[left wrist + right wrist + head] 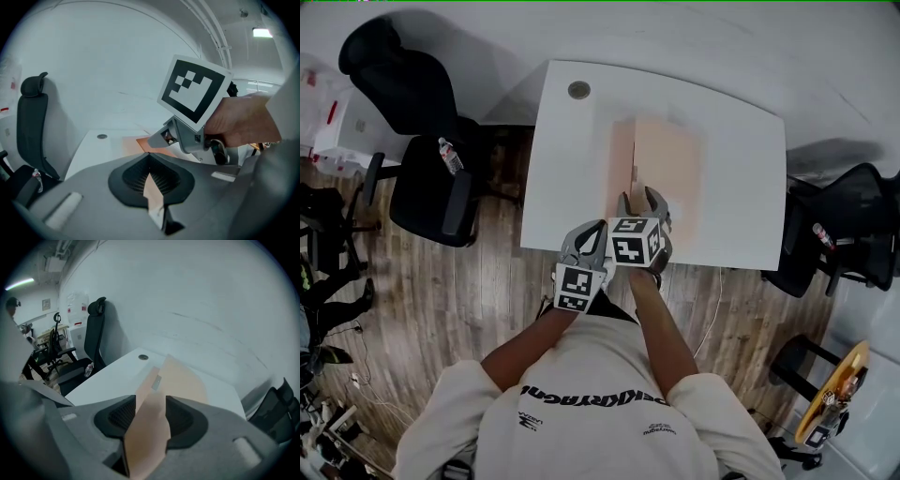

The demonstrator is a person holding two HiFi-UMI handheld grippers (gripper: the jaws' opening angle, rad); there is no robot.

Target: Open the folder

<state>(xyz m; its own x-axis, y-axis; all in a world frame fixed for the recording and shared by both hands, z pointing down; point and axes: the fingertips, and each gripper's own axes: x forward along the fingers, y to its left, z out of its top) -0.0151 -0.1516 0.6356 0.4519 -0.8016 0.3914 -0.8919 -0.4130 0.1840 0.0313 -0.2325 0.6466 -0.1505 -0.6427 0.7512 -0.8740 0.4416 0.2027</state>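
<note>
Folder point(667, 159): peach card, matt, smooth. Table point(572, 178): white top, smooth, low sheen. A dull metal-look grommet point(578, 90) sits at its far left. Floor point(478, 291): wood-grain planks, satin finish. Left gripper point(149, 155) and right gripper point(151, 398): grey matt plastic shells with black ribbed pads point(123, 416). Chair point(431, 187) on the left: black, cloth-like.

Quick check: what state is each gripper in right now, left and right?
Left gripper: shut, jaw tips together, nothing gripped.
Right gripper: open, with the folder edge between the jaws, not pinched.
</note>
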